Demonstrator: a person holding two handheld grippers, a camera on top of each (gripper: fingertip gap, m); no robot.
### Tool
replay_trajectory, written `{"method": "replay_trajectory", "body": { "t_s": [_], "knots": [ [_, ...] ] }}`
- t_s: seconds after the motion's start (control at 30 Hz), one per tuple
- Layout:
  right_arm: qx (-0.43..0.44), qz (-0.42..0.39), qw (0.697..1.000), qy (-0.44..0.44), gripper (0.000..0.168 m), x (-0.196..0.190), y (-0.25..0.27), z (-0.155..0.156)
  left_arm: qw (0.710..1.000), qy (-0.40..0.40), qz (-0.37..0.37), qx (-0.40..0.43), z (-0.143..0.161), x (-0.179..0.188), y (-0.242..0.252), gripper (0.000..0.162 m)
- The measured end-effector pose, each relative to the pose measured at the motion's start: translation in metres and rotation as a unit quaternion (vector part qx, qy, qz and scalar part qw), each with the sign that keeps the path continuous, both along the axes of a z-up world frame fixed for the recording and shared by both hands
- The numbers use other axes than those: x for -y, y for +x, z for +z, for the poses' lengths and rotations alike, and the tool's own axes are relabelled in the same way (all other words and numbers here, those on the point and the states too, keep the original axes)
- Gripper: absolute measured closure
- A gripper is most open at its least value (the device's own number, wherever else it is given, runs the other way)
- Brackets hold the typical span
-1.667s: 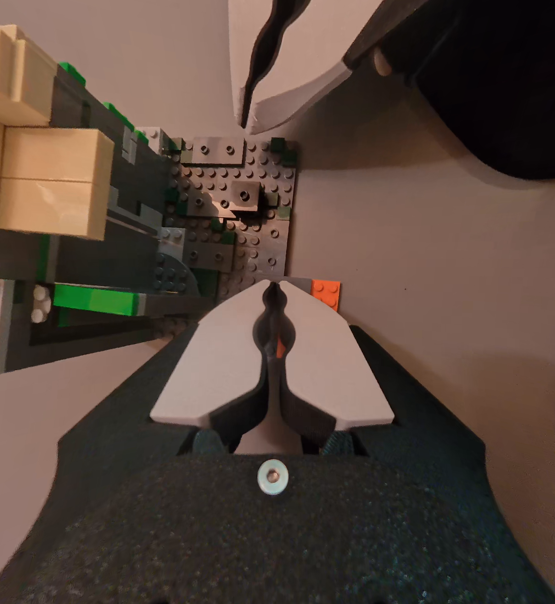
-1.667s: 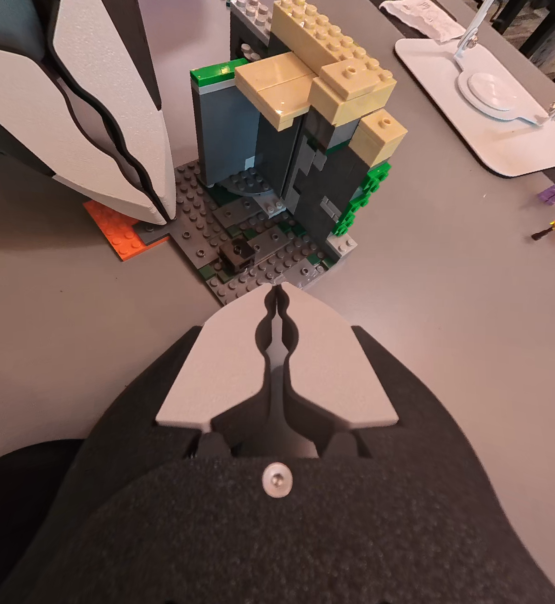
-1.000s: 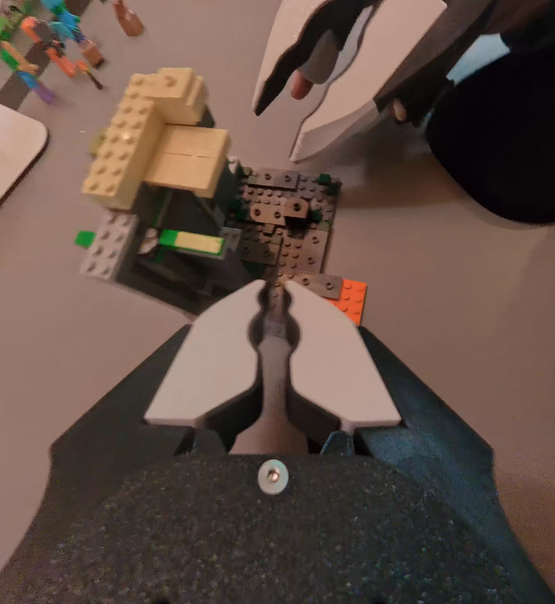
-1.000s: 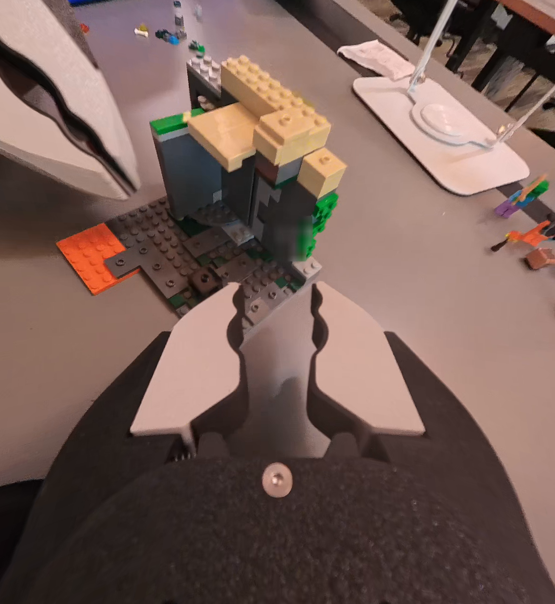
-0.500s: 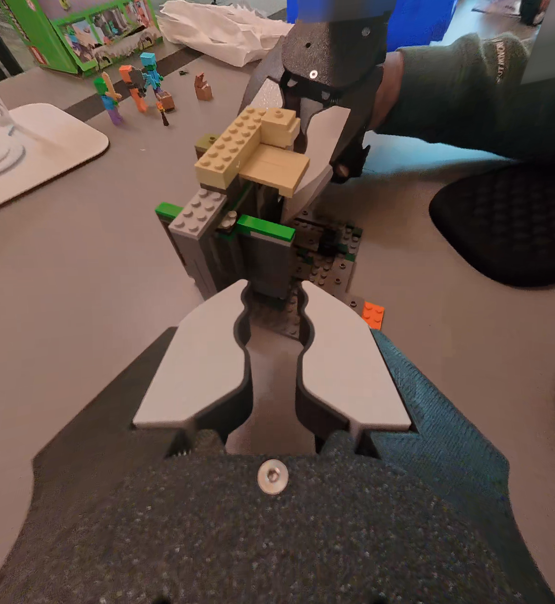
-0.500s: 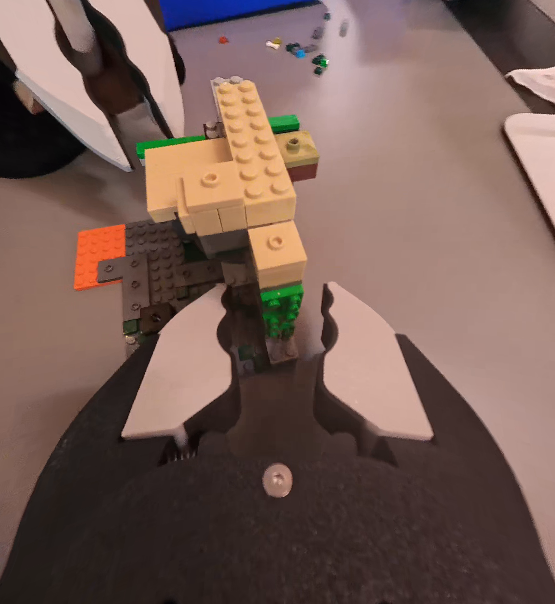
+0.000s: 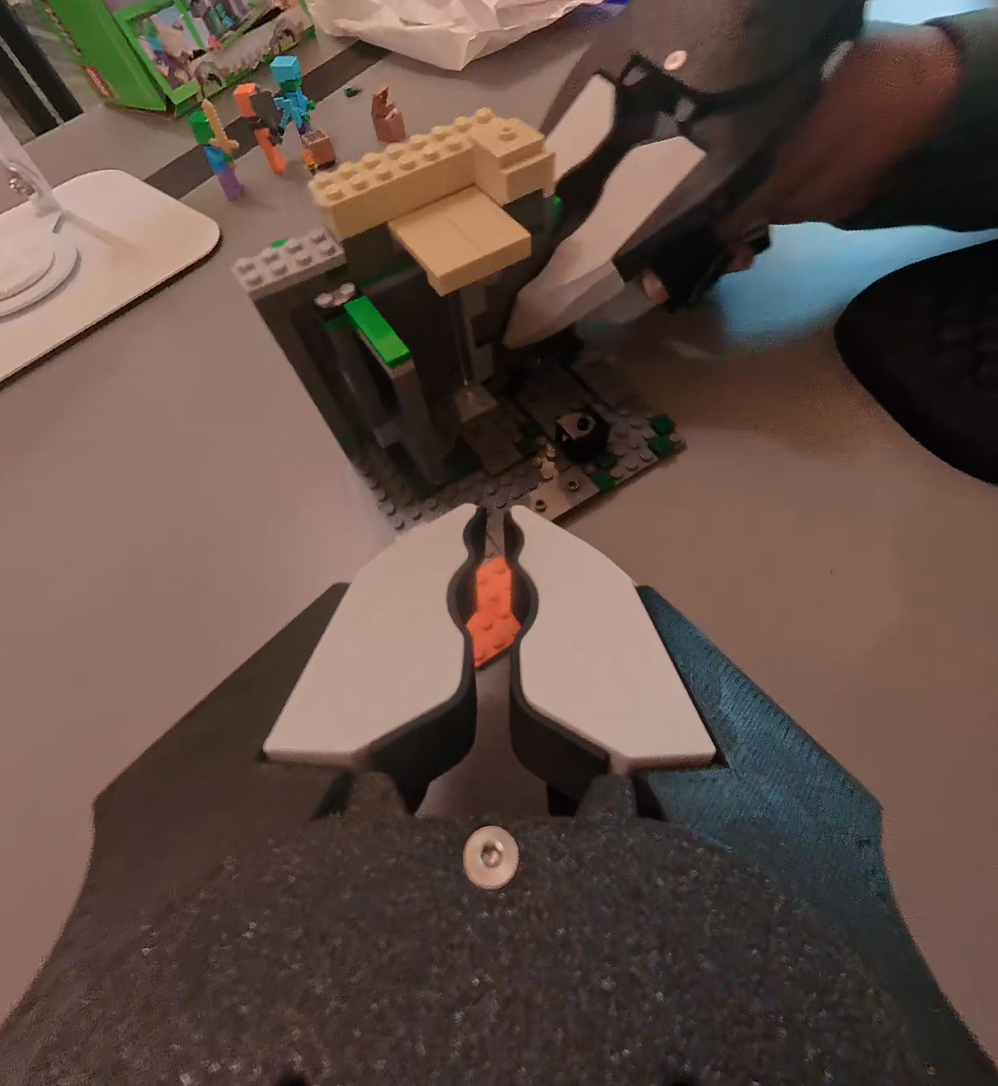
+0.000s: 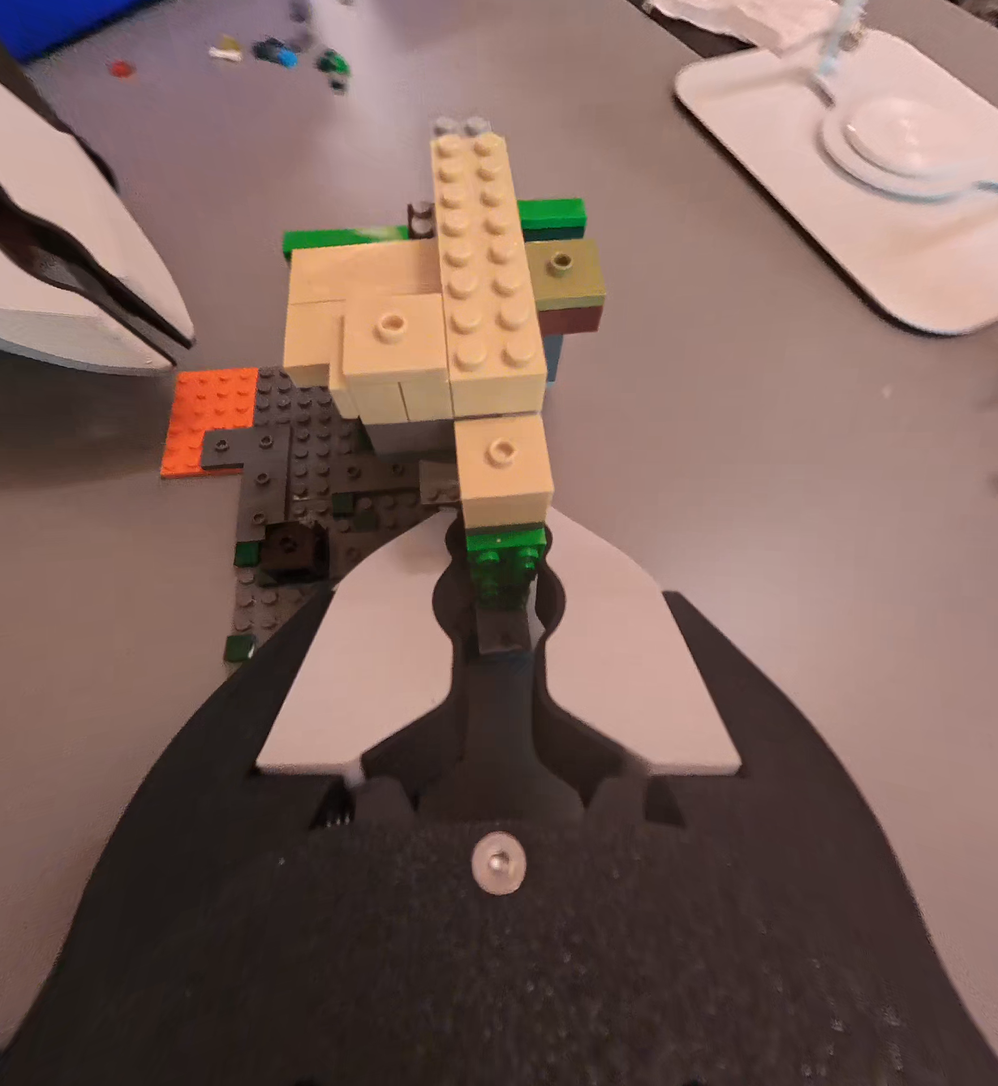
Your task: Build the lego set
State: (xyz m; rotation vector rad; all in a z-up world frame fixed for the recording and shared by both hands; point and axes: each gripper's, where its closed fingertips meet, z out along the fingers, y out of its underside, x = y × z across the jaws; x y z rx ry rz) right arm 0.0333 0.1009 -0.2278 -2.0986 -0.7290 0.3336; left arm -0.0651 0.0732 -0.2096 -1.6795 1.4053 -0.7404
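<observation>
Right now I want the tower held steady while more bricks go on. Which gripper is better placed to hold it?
The right gripper. Its fingers straddle the tower's green vine column beneath a tan block. The left gripper sits low over the orange plate at the baseplate edge, off the tower.

Left gripper (image 7: 494, 520) nearly closed over orange plate (image 7: 492, 611).

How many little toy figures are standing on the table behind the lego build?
3, in a row beyond the lego build: a green-headed one on the left, an orange one in the middle, a turquoise one on the right. Nearby brown bits are unclear.
</observation>
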Motion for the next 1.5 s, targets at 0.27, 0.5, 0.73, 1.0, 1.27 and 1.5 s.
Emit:
{"method": "replay_trajectory", "body": {
  "t_s": [0.27, 0.5, 0.73, 1.0, 1.27, 1.5],
  "knots": [
    [0.057, -0.060, 0.997, 0.002, 0.146, 0.022, -0.011, -0.003, 0.997, -0.013, 0.015, -0.077, -0.017, -0.008, 0.003, 0.162],
    [0.039, -0.048, 0.998, 0.004, 0.145, 0.024, -0.014, -0.002, 0.992, -0.005, 0.030, -0.121, -0.025, -0.029, 0.004, 0.162],
    [0.034, -0.038, 0.999, 0.006, 0.145, 0.026, -0.015, -0.002, 0.984, -0.030, -0.002, -0.178, -0.035, -0.029, 0.007, 0.162],
    [0.036, -0.033, 0.999, 0.008, 0.145, 0.027, -0.014, -0.002, 0.977, -0.057, -0.031, -0.203, -0.037, -0.028, 0.007, 0.161],
    [0.035, -0.029, 0.999, 0.021, 0.144, 0.026, -0.014, -0.002, 0.983, -0.037, -0.031, -0.178, -0.037, -0.032, 0.014, 0.162],
    [0.038, -0.047, 0.998, 0.032, 0.146, 0.023, -0.010, -0.002, 0.998, -0.024, 0.016, -0.052, -0.001, -0.040, 0.016, 0.162]
  ]
}}
